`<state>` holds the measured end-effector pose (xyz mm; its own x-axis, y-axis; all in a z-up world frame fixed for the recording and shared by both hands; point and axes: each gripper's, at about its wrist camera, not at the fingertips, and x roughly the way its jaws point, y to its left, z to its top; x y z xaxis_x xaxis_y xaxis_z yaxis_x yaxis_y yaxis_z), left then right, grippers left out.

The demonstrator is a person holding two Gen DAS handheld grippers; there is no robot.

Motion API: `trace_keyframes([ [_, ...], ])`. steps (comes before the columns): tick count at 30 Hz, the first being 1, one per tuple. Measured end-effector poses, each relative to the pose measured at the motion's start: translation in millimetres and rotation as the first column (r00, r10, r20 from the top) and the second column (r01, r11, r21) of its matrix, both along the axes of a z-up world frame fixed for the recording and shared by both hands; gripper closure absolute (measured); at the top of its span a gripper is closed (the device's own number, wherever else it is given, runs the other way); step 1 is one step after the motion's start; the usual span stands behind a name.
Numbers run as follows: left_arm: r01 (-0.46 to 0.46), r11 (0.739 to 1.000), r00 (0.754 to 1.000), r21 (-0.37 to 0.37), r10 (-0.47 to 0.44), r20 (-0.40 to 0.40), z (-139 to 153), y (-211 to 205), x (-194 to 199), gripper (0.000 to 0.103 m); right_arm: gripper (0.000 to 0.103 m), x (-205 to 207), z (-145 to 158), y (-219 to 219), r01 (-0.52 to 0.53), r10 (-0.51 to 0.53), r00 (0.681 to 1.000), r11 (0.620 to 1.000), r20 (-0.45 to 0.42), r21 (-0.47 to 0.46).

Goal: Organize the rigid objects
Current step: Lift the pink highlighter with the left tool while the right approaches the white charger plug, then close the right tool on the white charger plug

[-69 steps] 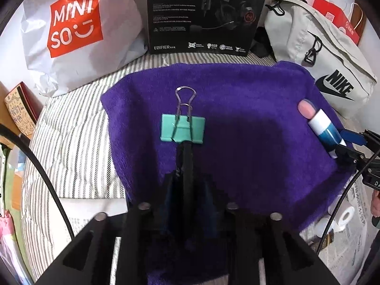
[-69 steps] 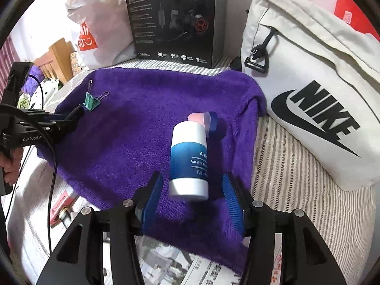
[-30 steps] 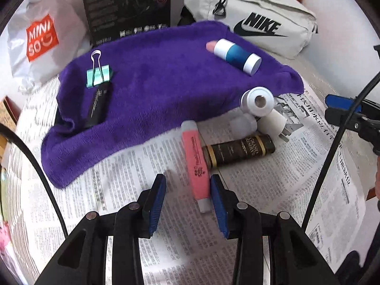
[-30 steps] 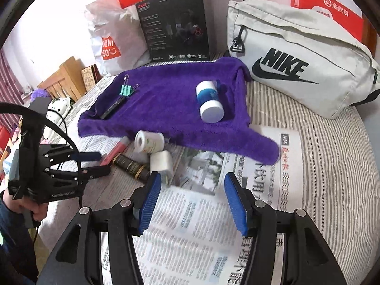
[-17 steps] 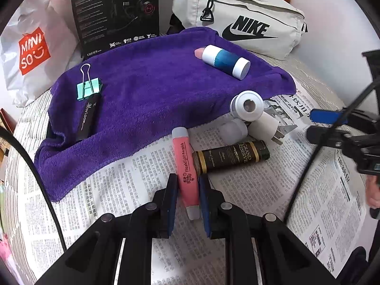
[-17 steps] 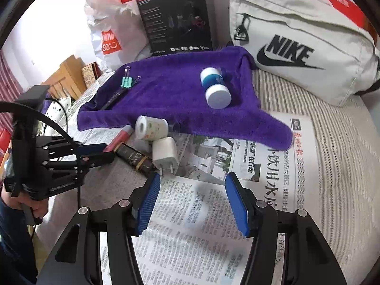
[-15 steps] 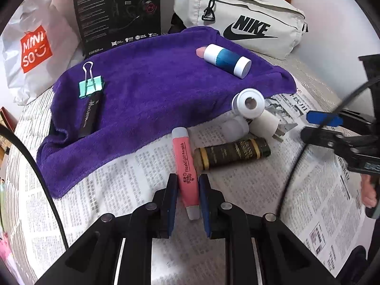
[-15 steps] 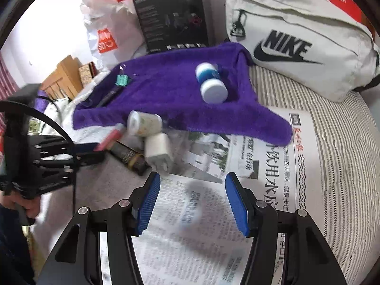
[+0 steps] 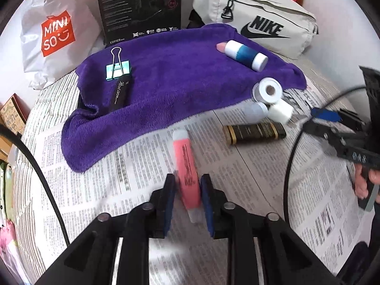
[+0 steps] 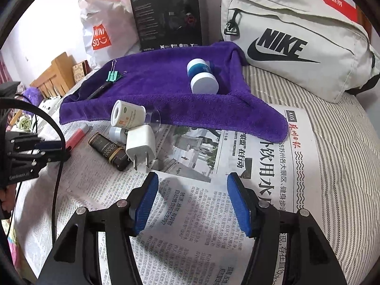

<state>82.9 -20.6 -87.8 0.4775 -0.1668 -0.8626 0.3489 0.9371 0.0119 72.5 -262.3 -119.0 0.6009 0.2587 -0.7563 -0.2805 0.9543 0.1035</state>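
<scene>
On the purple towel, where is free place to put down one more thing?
The middle of the purple towel is bare, between the binder clip with the black pen on one side and the blue-and-white bottle on the other. The newspaper just off the towel's front edge is crowded around the charger plug.

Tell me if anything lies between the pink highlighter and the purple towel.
Nothing visible does: only bare newspaper separates the pink highlighter, which sits between the left gripper's opening jaws, from the purple towel.
</scene>
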Motion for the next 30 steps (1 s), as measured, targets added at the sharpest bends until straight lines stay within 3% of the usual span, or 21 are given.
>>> trace_keyframes([
  [3,-0.032,0.999,0.999,0.010,0.032,0.007,-1,-1,9,0.069,0.039,0,-1,1,-0.006,0.006,1.000,1.000,0.001,-0.001],
  [7,-0.070,0.997,0.996,-0.012,0.071,0.049,-4,0,10,0.069,0.034,0,-1,1,-0.015,0.015,1.000,1.000,-0.003,0.004],
  [13,-0.057,0.998,0.992,-0.034,0.060,0.109,-5,2,1,0.086,0.033,-1,-2,9,-0.021,0.022,1.000,0.999,0.001,-0.042],
  [16,-0.046,0.998,0.990,-0.037,0.051,0.132,-5,3,-2,0.087,0.034,-2,0,12,-0.026,0.026,1.000,0.998,0.004,-0.060],
  [21,-0.044,0.999,0.986,-0.007,0.044,0.160,-5,0,-5,0.086,0.034,-2,14,15,-0.060,0.060,0.998,0.997,0.009,0.055],
  [25,-0.044,0.999,0.987,-0.018,0.046,0.157,-5,2,-3,0.086,0.034,4,20,31,-0.089,0.088,0.995,0.996,0.046,0.020],
  [29,-0.044,0.999,0.987,-0.030,0.048,0.152,-5,4,-3,0.086,0.043,14,16,44,-0.119,0.118,0.992,0.993,0.052,0.012],
  [30,-0.044,0.999,0.987,-0.020,0.046,0.156,-5,2,-4,0.086,0.050,17,14,47,-0.123,0.123,0.991,0.992,0.047,0.005],
])
